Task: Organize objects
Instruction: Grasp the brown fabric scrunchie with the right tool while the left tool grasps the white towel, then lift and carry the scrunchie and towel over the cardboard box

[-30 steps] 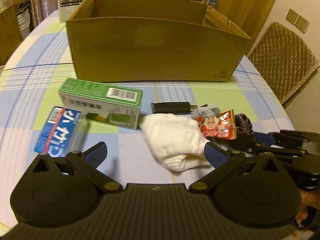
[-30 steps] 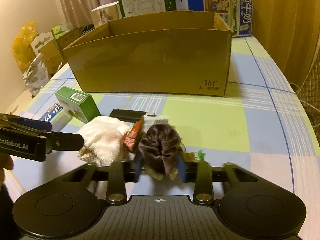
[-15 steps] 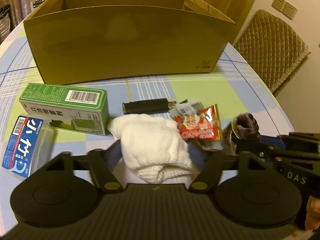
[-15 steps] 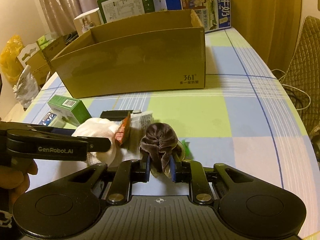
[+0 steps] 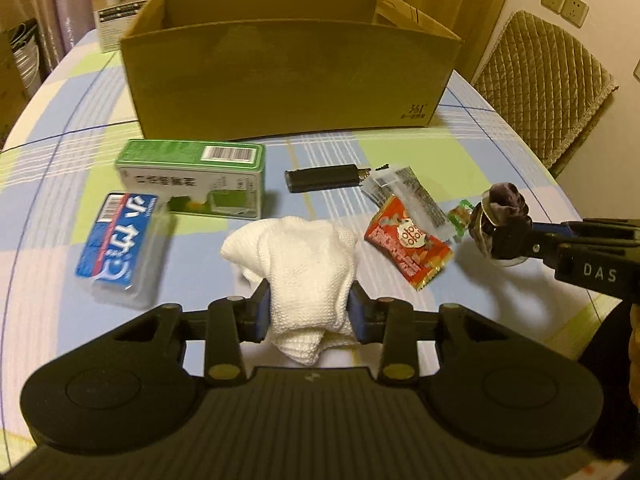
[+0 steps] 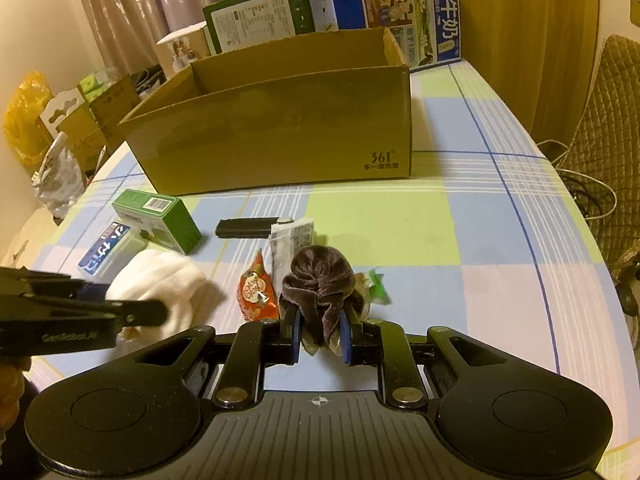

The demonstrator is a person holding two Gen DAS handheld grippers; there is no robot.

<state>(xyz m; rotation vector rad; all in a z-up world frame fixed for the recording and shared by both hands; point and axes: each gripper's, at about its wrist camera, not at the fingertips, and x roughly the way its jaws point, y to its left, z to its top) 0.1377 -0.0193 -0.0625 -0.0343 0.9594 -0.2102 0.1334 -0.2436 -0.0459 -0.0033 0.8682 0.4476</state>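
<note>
Both grippers have closed: left gripper now pinches the white knitted cloth; right gripper clamps the brown velvet scrunchie.

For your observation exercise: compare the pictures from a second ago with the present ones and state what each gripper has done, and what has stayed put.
The left gripper closed from wide open onto the white cloth. The right gripper, already around the brown scrunchie, tightened and lifted it. The green box, blue packet, black lighter, red snack packet and cardboard box stayed put.
</note>
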